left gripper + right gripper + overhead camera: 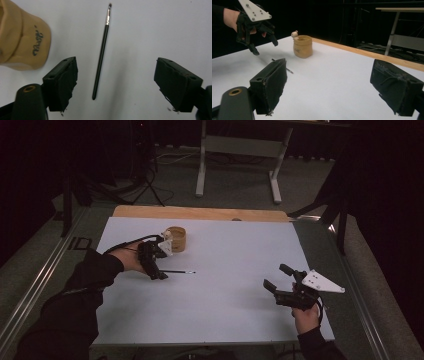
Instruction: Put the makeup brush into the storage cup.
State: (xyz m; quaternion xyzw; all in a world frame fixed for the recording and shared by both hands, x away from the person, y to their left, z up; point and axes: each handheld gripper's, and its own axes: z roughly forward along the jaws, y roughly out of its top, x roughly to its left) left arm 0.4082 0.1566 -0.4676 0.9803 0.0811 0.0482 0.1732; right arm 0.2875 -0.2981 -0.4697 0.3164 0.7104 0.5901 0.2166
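Note:
A thin black brush (180, 271) with a silver ferrule lies flat on the white table (225, 315). In the left gripper view the brush (101, 55) runs lengthwise between the jaws, nearer the left one, and neither pad touches it. My left gripper (159, 275) hovers open just above its handle end and points down. A tan cup (176, 238) stands just beyond it, upright. My right gripper (276, 276) is open and empty at the table's right front. The right gripper view shows the left gripper (265, 48), the cup (303, 47) and a bit of brush (289, 70).
The tan cup (25, 42) bears dark lettering and a small round figure on its rim. A wooden strip (200, 213) edges the table's far side. Beyond it stand a desk's white legs (201, 170) on grey floor. Metal rails run along both table sides.

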